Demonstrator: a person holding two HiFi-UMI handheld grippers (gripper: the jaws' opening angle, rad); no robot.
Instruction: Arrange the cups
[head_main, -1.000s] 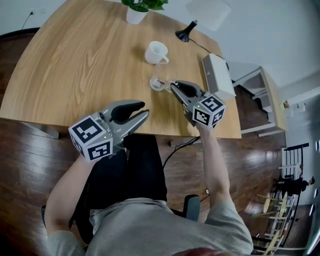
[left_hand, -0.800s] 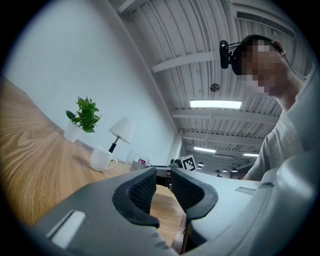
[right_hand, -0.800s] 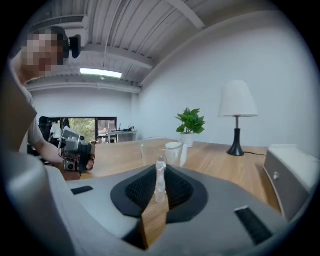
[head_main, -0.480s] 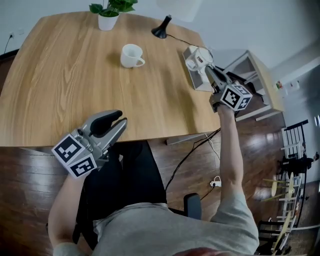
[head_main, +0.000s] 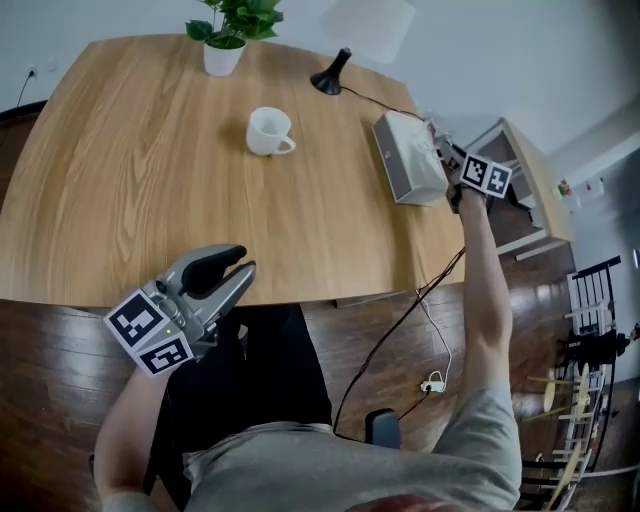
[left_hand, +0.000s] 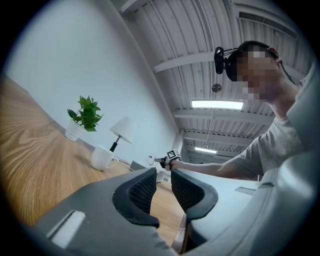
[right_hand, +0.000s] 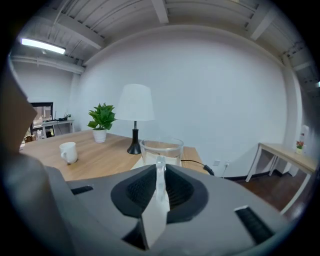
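The right claw (right_hand: 160, 172) clamps a clear glass cup (right_hand: 161, 147) by its handle, at the light wooden bench's (head_main: 150, 150) edge. The left claw (left_hand: 161, 181) stands apart, empty.

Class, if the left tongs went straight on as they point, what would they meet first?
The left tongs aim across the table; the white box at its far edge looks first in line, though depth is unclear.
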